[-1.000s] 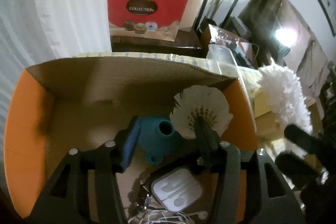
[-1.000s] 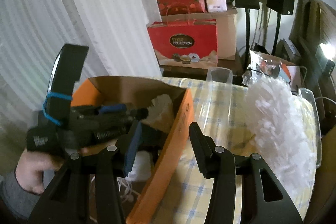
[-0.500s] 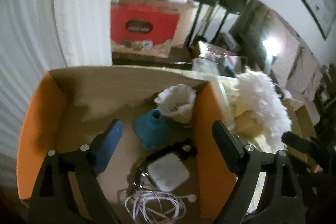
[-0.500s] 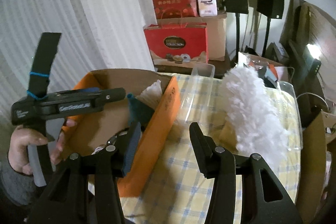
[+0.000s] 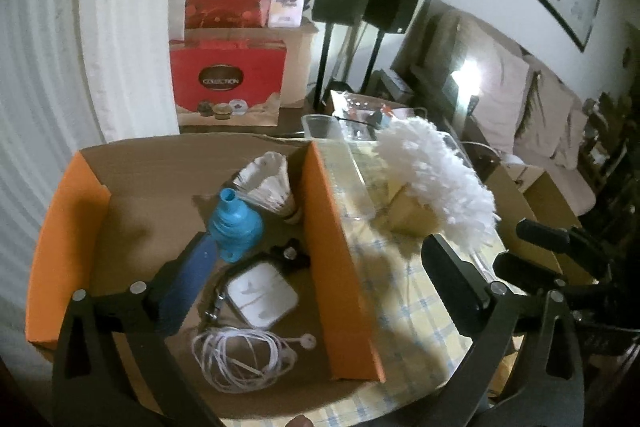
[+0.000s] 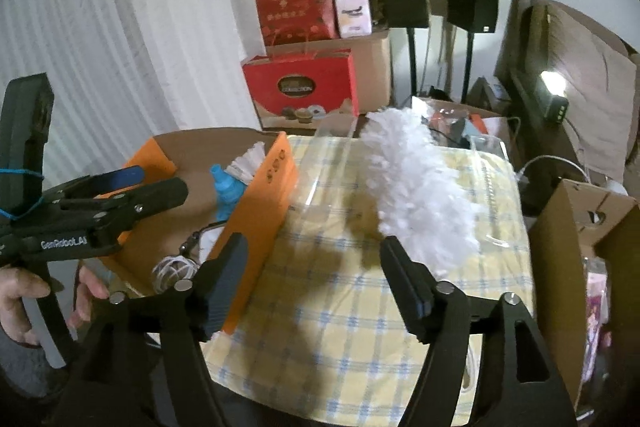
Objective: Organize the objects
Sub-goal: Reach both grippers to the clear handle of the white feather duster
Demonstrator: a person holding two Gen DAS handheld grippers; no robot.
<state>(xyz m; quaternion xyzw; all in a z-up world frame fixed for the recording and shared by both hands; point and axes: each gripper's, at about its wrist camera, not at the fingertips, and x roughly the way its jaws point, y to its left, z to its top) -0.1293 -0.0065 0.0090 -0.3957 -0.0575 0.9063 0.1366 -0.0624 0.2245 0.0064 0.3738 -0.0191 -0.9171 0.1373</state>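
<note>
Both grippers hang empty with their jaws spread wide: the left gripper (image 5: 316, 263) is above the orange cardboard box (image 5: 336, 247), and the right gripper (image 6: 312, 267) is over the checked tablecloth (image 6: 344, 311), just short of the white feather duster (image 6: 416, 187). Inside the box lie a blue bottle (image 5: 236, 223), a shuttlecock (image 5: 268, 187) touching it at the far corner, a white case (image 5: 262, 295) and a coil of white earphone cable (image 5: 240, 351) near the front. The duster lies on the cloth to the right of the box, outside it, beside a clear plastic tray (image 5: 344, 163). A hand (image 6: 24, 299) holds the left gripper's handle.
</note>
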